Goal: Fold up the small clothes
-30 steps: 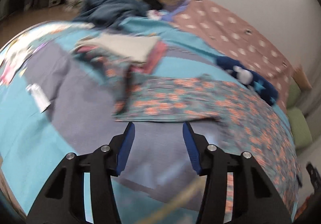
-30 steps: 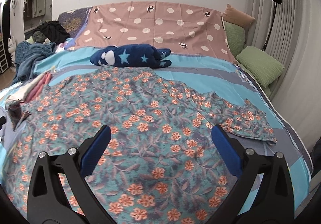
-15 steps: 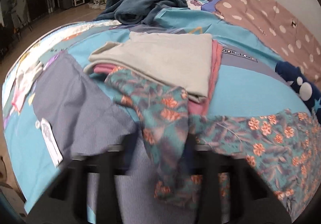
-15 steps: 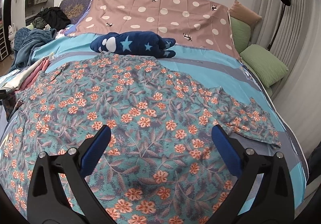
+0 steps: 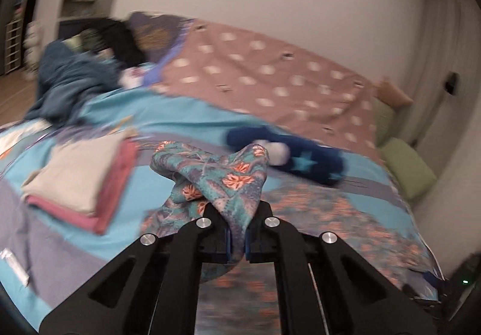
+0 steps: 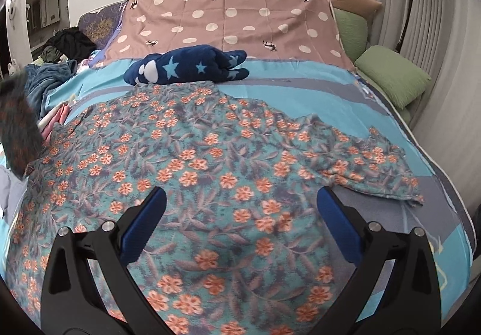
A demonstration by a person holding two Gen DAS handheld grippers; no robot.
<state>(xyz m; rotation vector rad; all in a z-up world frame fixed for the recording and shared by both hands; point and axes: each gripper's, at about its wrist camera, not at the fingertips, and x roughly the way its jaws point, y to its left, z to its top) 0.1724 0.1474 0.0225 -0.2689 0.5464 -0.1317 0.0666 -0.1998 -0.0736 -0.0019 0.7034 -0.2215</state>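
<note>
Spreading across the whole foreground is a bed (image 6: 300, 88) under a turquoise and grey cover, with a pinkish dotted sheet (image 6: 240, 13) lying over its head end and green pillows (image 6: 393, 73) leaning by the curtain on the right. Lying flat over most of the cover is the floral garment (image 6: 210, 160), teal with orange flowers, its far edge touching a navy plush toy with stars (image 6: 186, 67). The right tool (image 6: 240, 226) is hovering just above the near part of this cloth with its blue pads standing wide apart and nothing pinched between them; the printed fabric is showing through the gap. The left tool (image 5: 236, 242) is clenching a bunched corner of the same floral garment (image 5: 222, 175): the cloth is rising out of the nearly closed pads and standing up in crumpled folds in front of the camera, lifted off the bed. In the right wrist view this raised corner is appearing as a blurred dark flap at the left edge. Left of the lifted corner, a folded stack (image 5: 81, 178) of beige over pink cloth is resting on the cover, and farther back a rumpled dark blue blanket (image 5: 69, 85) is lying in a heap.
</note>
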